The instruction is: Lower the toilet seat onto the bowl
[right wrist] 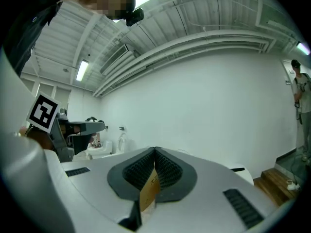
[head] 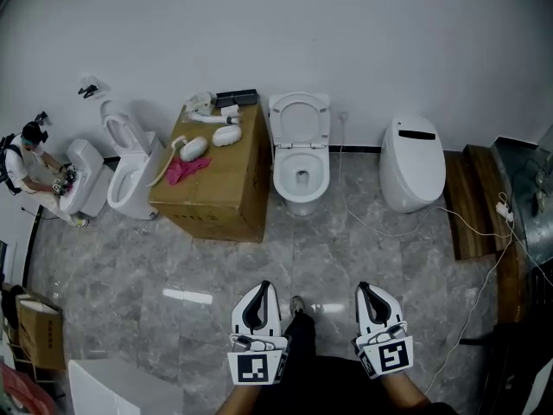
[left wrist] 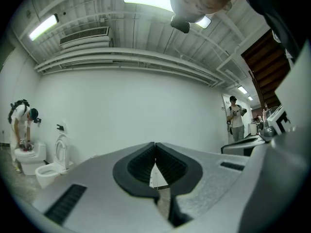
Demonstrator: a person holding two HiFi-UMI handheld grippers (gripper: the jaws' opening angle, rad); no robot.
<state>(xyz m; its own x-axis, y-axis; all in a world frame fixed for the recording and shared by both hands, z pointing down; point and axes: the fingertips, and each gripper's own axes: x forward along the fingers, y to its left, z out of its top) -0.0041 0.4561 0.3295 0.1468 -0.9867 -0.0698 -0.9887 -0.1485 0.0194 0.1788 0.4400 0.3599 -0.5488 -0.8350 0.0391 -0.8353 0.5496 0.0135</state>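
A white toilet (head: 300, 173) stands against the far wall, in the middle of the head view. Its seat (head: 300, 118) and lid are raised, leaning back toward the wall, and the bowl is open. My left gripper (head: 261, 287) and right gripper (head: 365, 288) hang side by side low in that view, well short of the toilet, pointing toward it. Both are shut with nothing between the pads. In the left gripper view the left gripper (left wrist: 155, 144) has its jaws meeting at the tips. In the right gripper view the right gripper (right wrist: 155, 150) looks the same.
A large cardboard box (head: 216, 180) carrying a pink cloth (head: 186, 169) and white parts stands left of the toilet. Another toilet (head: 130, 175) and a bent-over person (head: 26, 162) are further left. A closed-lid toilet (head: 413, 162), a wooden platform (head: 471, 201) and floor cables (head: 471, 305) are on the right.
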